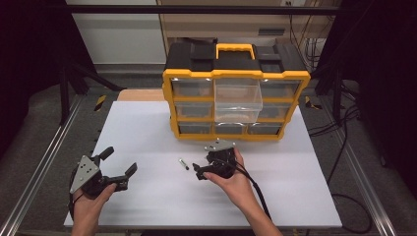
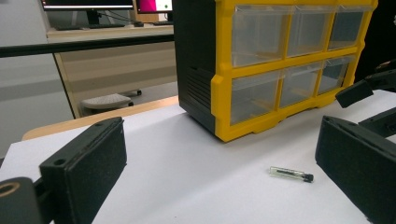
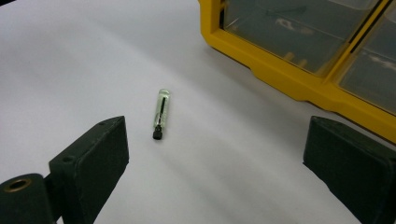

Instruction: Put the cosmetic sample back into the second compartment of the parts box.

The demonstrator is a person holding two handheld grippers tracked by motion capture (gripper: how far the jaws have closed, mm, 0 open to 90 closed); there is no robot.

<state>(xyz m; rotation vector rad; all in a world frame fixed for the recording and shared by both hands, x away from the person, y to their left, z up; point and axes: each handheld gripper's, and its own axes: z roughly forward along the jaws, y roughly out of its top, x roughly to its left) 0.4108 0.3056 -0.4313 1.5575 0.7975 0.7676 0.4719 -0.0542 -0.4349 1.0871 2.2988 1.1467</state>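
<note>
One small glass tube (image 1: 183,163) with a black cap lies on the white surface (image 1: 147,128), just left of the right gripper (image 1: 199,172). Both this and the left gripper (image 1: 118,167) gape wide, holding nothing. One yellow drawer cabinet (image 1: 236,93) stands behind, one drawer (image 1: 237,101) pulled out; its contents are indistinct.

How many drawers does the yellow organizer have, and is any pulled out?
9 drawers, in three rows of three in the yellow organizer. One is pulled out: the clear top-middle drawer, which hides the middle one below. The rest sit closed around it.
</note>
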